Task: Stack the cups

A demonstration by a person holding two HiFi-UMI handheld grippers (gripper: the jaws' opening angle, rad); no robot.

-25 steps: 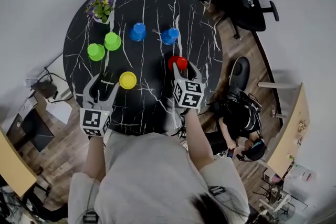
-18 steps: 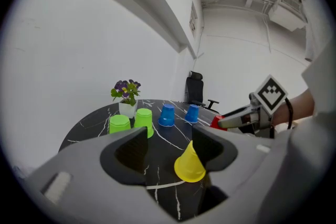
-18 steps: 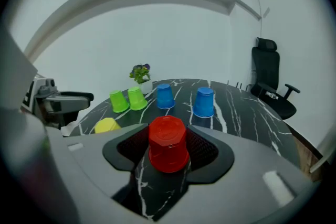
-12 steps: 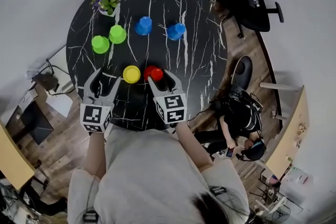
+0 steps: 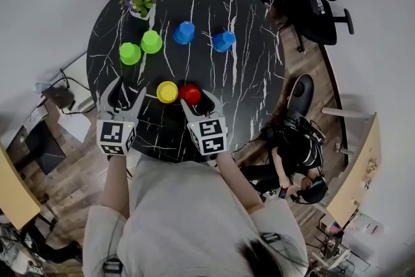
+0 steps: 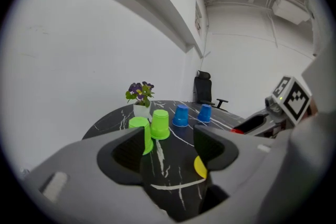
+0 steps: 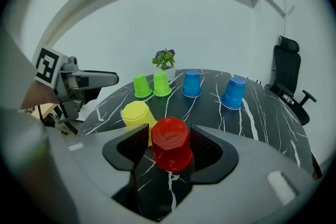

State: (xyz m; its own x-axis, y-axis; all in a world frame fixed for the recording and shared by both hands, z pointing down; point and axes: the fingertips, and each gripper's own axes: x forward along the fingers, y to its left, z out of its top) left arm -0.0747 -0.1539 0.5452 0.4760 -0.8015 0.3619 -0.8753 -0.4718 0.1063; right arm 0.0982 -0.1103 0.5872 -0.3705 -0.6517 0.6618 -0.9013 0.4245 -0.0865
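Grey right claw (image 7: 169, 136) closed on upturned red cup (image 7: 170, 155), standing on black marble tabletop (image 7: 210, 113). Just left of it, yellow cup (image 7: 137, 115). Left claw (image 6: 170, 139) wide open, empty, near yellow cup's other side. Farther back, two green cups (image 7: 141, 86), two blue cups (image 7: 191, 84).

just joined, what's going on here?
A person is stacking cups on a round black table, with a gripper in each hand. The right gripper has its fingers closed on the upside-down red cup, close beside the yellow cup. The left gripper sits on the yellow cup's other side. Its fingers have just opened a bit wider, with nothing between them. Two green cups and two blue cups stand apart farther back. Nothing is stacked yet.
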